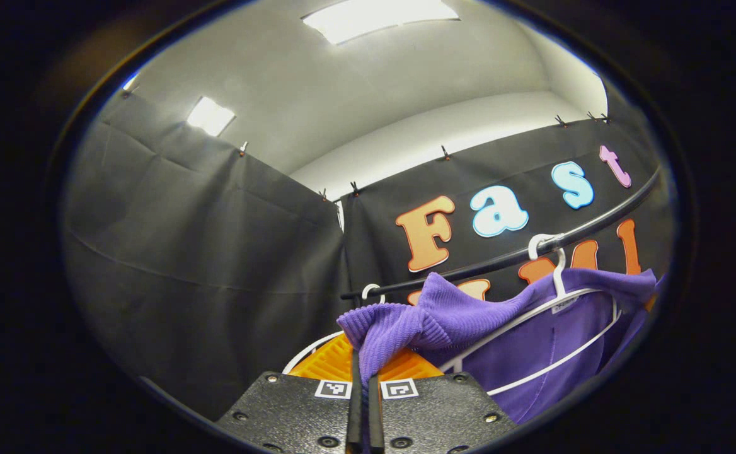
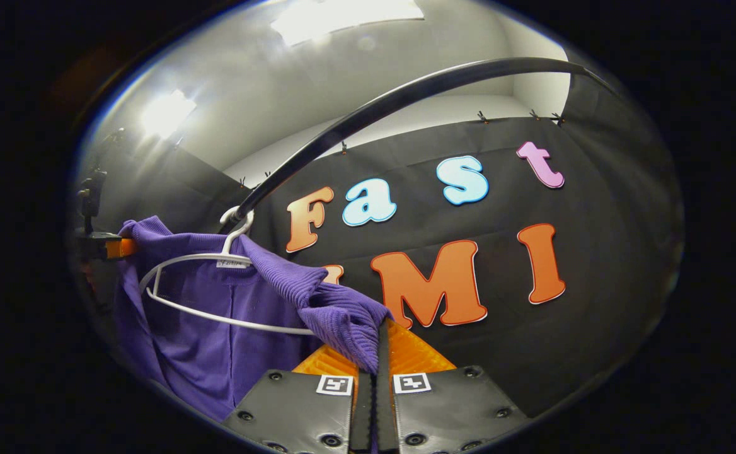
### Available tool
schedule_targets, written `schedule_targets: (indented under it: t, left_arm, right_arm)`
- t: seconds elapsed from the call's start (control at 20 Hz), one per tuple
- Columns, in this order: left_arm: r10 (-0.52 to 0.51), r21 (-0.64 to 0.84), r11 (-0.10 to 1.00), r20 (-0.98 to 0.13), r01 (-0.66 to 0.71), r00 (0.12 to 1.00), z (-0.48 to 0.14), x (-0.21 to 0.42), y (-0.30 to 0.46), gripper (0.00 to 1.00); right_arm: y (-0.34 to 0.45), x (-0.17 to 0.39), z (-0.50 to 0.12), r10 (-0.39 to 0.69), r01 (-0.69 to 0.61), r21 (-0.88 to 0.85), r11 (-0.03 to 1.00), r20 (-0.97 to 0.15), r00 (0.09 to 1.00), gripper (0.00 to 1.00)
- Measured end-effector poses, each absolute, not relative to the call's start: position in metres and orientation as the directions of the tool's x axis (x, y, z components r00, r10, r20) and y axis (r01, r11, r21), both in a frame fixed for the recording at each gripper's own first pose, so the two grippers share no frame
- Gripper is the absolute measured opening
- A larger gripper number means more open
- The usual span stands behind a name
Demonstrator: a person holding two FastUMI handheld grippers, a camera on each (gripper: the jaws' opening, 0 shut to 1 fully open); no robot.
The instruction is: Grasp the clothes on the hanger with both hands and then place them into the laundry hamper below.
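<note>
A purple knitted garment (image 1: 532, 334) hangs on a white hanger (image 1: 557, 271) from a black rail (image 1: 532, 249). My left gripper (image 1: 363, 369) is shut on the garment's ribbed shoulder edge, which bunches up between the fingers. In the right gripper view the same purple garment (image 2: 217, 315) drapes over the white hanger (image 2: 217, 258) under the rail (image 2: 374, 107). My right gripper (image 2: 377, 343) is shut on the other shoulder's ribbed fold. The left gripper shows far off at the garment's far side (image 2: 100, 243). The hamper is hidden.
The black cloth wall (image 1: 204, 265) surrounds the rail on the left and behind. A white ceiling with light panels (image 1: 374, 19) is overhead. A second white hanger hook (image 1: 371, 291) sits on the rail's left end.
</note>
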State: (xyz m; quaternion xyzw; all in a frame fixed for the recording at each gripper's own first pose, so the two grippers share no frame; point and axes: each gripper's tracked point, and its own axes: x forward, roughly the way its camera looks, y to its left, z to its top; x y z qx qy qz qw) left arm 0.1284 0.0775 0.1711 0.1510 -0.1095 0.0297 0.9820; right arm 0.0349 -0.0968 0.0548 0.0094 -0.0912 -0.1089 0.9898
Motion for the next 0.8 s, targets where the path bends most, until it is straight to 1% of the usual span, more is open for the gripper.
schedule_targets:
  t: [0.1, 0.25, 0.3, 0.4, 0.45, 0.5, 0.6, 0.65, 0.7, 0.75, 0.8]
  left_arm:
    - [-0.034, 0.303, 0.953, 0.183, -0.024, 0.983, 0.167, 0.151, 0.083, 0.04]
    - [-0.126, 0.3, 0.949, 0.094, 0.092, 0.988, 0.133, 0.17, 0.094, 0.02]
    - [-0.15, 0.258, 0.958, 0.075, 0.127, 0.986, 0.119, 0.176, 0.097, 0.04]
    - [-0.179, 0.106, 0.979, 0.048, 0.173, 0.983, 0.091, 0.183, 0.1, 0.05]
    - [-0.179, 0.04, 0.983, 0.054, 0.177, 0.982, 0.082, 0.185, 0.101, 0.04]
    - [-0.173, 0.0, 0.985, 0.065, 0.174, 0.983, 0.073, 0.185, 0.101, 0.05]
    - [-0.147, -0.006, 0.989, 0.048, 0.147, 0.988, 0.049, 0.186, 0.103, 0.04]
    - [-0.139, -0.021, 0.99, 0.028, 0.14, 0.99, 0.036, 0.189, 0.104, 0.01]
    - [-0.143, -0.062, 0.988, 0.006, 0.143, 0.99, 0.025, 0.192, 0.1, 0.04]
    - [-0.129, -0.08, 0.989, -0.018, 0.127, 0.992, 0.013, 0.192, 0.098, 0.04]
    - [-0.129, -0.069, 0.99, -0.03, 0.127, 0.991, 0.003, 0.189, 0.095, 0.04]
  right_arm:
    - [-0.097, 0.036, 0.058, -0.215, 0.211, 0.042, 0.977, 0.186, 0.959, 0.1]
    - [-0.094, 0.033, 0.062, -0.198, 0.195, 0.033, 0.98, 0.191, 0.961, 0.1]
    - [-0.094, 0.033, 0.062, -0.194, 0.192, 0.033, 0.981, 0.192, 0.962, 0.1]
    - [-0.094, 0.034, 0.062, -0.195, 0.192, 0.031, 0.981, 0.195, 0.961, 0.1]
    - [-0.094, 0.035, 0.063, -0.197, 0.195, 0.029, 0.98, 0.198, 0.96, 0.1]
    - [-0.093, 0.033, 0.066, -0.196, 0.195, 0.025, 0.981, 0.203, 0.959, 0.1]
    - [-0.088, 0.032, 0.069, -0.187, 0.188, 0.017, 0.982, 0.207, 0.96, 0.1]
    - [-0.084, 0.033, 0.069, -0.179, 0.179, 0.016, 0.984, 0.201, 0.963, 0.1]
    - [-0.085, 0.034, 0.07, -0.178, 0.179, 0.016, 0.984, 0.2, 0.963, 0.1]
    - [-0.088, 0.035, 0.072, -0.187, 0.189, 0.012, 0.982, 0.205, 0.961, 0.1]
    - [-0.093, 0.038, 0.075, -0.198, 0.201, 0.006, 0.979, 0.216, 0.956, 0.1]
